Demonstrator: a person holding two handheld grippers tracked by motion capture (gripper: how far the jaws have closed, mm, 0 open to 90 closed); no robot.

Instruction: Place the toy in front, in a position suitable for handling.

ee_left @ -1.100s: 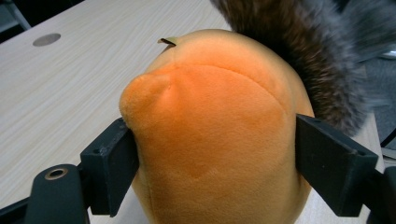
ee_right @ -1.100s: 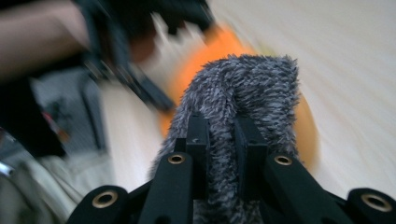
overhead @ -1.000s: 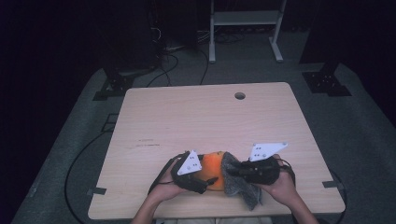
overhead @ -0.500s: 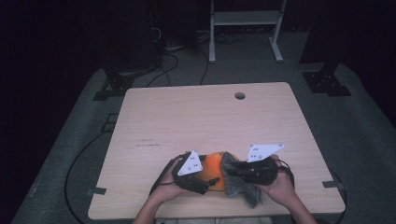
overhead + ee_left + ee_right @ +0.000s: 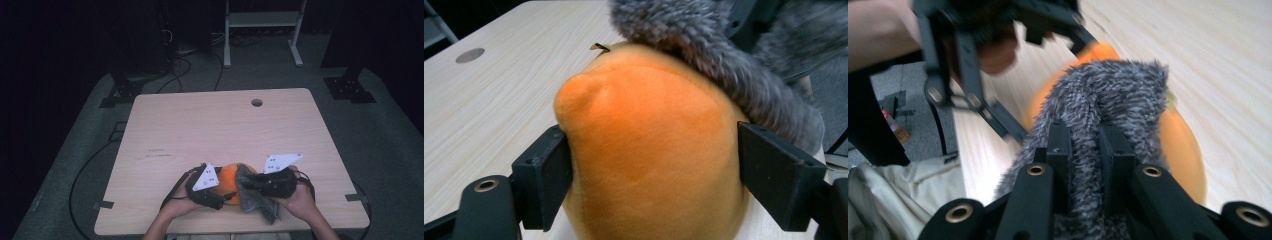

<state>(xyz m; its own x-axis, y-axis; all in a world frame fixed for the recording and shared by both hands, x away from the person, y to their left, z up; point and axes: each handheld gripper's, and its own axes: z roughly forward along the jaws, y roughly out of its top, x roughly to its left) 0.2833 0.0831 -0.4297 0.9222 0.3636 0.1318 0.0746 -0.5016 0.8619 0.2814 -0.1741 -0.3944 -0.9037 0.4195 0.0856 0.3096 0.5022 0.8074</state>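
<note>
A soft orange plush ball (image 5: 649, 150) sits near the table's front edge, seen from above as an orange ball (image 5: 229, 175). My left gripper (image 5: 654, 170) is shut on it, one black pad pressing each side. A grey fuzzy cloth (image 5: 1108, 95) lies draped over the ball's top and right side, and my right gripper (image 5: 1085, 150) is shut on a fold of it. From above, the left gripper (image 5: 222, 192) and right gripper (image 5: 250, 184) face each other across the ball, with the grey cloth (image 5: 252, 197) hanging down to the table between them.
The light wooden table (image 5: 210, 130) has a round cable hole (image 5: 257, 102) at the back. Both hands are close to the front edge. A white metal stand (image 5: 262, 20) and cables on the floor lie beyond the table.
</note>
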